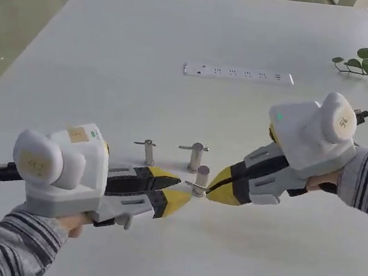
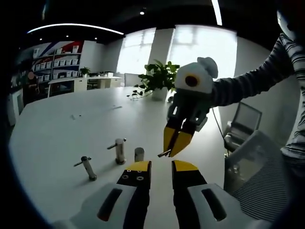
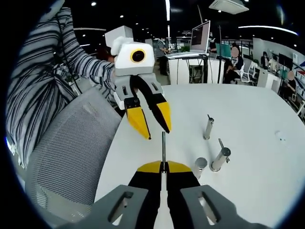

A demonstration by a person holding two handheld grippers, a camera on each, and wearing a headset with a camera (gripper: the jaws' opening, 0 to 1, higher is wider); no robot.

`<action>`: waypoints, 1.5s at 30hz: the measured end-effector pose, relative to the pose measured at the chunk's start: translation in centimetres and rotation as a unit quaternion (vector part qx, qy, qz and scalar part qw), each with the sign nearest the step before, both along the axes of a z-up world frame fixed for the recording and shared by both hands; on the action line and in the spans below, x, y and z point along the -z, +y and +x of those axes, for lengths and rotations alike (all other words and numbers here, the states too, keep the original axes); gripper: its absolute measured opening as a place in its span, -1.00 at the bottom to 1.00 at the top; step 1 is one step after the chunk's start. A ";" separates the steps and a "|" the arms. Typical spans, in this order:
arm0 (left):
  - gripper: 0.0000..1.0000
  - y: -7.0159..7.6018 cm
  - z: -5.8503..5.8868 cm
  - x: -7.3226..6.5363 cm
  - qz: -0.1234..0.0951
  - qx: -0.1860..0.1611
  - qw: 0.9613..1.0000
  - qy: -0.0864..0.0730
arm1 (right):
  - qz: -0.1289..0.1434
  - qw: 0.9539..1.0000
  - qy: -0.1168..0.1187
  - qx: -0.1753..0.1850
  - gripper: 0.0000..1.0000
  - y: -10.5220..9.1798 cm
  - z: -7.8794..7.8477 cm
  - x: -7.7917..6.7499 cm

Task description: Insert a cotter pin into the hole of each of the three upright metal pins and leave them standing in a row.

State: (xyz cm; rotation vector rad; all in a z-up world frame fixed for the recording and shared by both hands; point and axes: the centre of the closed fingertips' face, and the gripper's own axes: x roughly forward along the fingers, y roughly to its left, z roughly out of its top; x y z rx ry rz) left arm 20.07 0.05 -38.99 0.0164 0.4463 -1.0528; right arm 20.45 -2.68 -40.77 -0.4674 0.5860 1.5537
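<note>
My right tongs [image 1: 210,191] pinch the cotter pin [image 1: 197,186] level to thread the bare metal pin [image 1: 202,174]; my left tongs [image 1: 184,190] hang spread beside it.

Office odds and ends around the work

A power strip [image 1: 238,73] lies flat toward 12 o'clock on the white table [image 1: 116,33], with a leafy vine [image 1: 367,63] at 2 o'clock. The left gripper view has a potted plant [image 2: 157,78] at 12 o'clock. The right gripper view has a mesh chair [image 3: 71,138] at 9 o'clock and a monitor [image 3: 200,34] at 1 o'clock.
</note>
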 end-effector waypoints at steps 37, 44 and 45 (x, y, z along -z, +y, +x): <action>-0.58 -1.9 4.5 5.4 0.066 -0.122 0.990 -0.015 | -0.117 0.992 -0.010 0.036 -1.00 -3.9 3.5 3.6; -0.61 -2.6 5.0 6.8 0.090 -0.121 0.988 -0.009 | -0.123 0.992 -0.007 0.028 -1.00 -3.8 3.6 3.8; -0.61 -2.7 5.1 6.9 0.091 -0.121 0.988 -0.009 | -0.123 0.992 -0.007 0.028 -1.00 -3.8 3.7 3.8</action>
